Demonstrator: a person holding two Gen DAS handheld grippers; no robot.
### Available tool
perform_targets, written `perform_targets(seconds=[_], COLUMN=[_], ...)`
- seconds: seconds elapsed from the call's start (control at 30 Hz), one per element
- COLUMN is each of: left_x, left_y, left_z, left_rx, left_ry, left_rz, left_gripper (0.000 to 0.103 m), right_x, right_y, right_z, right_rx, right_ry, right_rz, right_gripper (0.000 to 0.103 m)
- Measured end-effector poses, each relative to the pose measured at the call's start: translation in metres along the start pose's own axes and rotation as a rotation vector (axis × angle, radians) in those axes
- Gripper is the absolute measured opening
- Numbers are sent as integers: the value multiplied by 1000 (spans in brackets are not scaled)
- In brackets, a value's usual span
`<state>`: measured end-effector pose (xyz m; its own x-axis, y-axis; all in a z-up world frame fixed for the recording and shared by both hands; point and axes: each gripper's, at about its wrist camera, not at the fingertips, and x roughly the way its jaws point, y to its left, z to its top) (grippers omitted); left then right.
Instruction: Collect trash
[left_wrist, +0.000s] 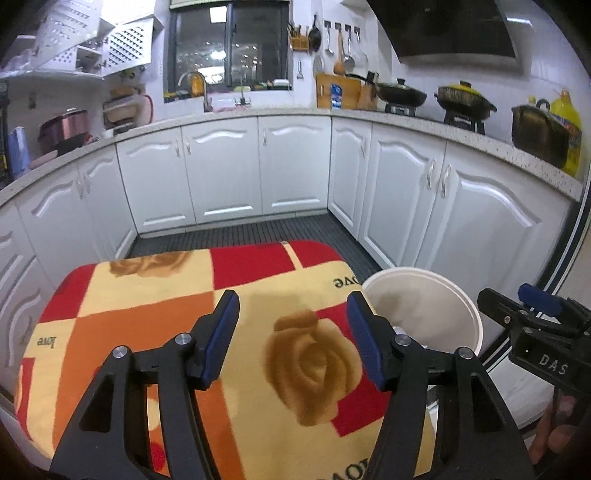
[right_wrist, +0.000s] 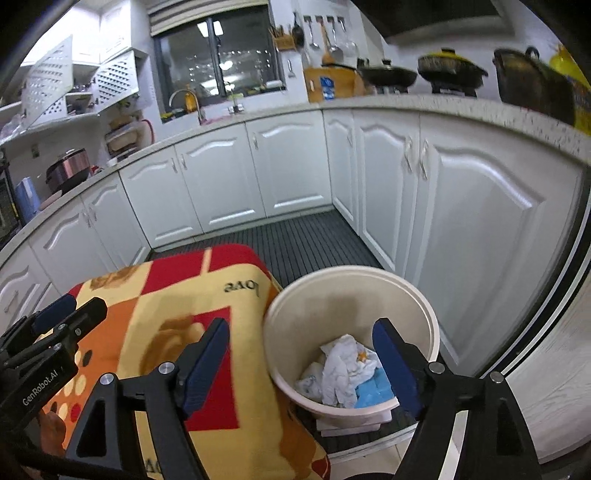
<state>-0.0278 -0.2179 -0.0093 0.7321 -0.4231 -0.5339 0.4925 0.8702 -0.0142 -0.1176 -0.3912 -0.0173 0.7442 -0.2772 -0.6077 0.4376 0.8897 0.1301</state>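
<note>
A cream round bin (right_wrist: 354, 284) stands on the floor right of a blanket-covered table (right_wrist: 177, 306). Crumpled white tissues (right_wrist: 343, 365) and a blue piece (right_wrist: 373, 391) lie inside it. My right gripper (right_wrist: 299, 362) is open and empty, held above the bin's near-left rim. My left gripper (left_wrist: 291, 332) is open and empty above the blanket (left_wrist: 166, 306); the bin (left_wrist: 424, 295) is to its right. The right gripper also shows at the right edge of the left wrist view (left_wrist: 535, 306). The left gripper shows at the left of the right wrist view (right_wrist: 70, 314).
White kitchen cabinets (left_wrist: 229, 170) wrap around the back and right under a counter with pots (left_wrist: 465, 99). A dark ribbed floor mat (right_wrist: 295, 240) lies beyond the table. A sliding door frame (right_wrist: 546, 332) is at right.
</note>
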Motion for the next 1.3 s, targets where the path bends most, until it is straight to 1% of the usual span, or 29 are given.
perform_targets(seconds=[0.07,0.13,0.17,0.2,0.23,0.33,0.4,0.73,1.3], left_x=[-9,-19,-23,-26,-31,-45,-49,-60,-63], left_y=[5,11,11,13,15,21,23,29,31], left_z=[0,1,1,1,1,1,2,0,-3], left_rx=[-9,-21,-27,-31,-39,-55,-56,-57,-71], left_ry=[-15,-41,-51,-59,-74,-119,-124,-144,-156], left_rz=[-3,-3,-2,-3,-7,-12,-10,4,21], left_gripper=[59,60,62,70,76,79,83,84,84], right_x=[-8,-18,-22,-26,-29,-38,-45,-59,-64], right_y=[6,11,14,17,19,26,30,42,47], right_z=[0,1,2,2,3,3,1,-3,0], right_rx=[-1,-4,-8,-15,-23,-35,-41,-64,-67], right_ry=[-18,-45,-55,-64,-71,-93,-108,-140,-165], right_rz=[0,-1,-3,-8,-13,-13,-13,-15,-19], right_gripper=[84,85,86,87,87,90,91,94,97])
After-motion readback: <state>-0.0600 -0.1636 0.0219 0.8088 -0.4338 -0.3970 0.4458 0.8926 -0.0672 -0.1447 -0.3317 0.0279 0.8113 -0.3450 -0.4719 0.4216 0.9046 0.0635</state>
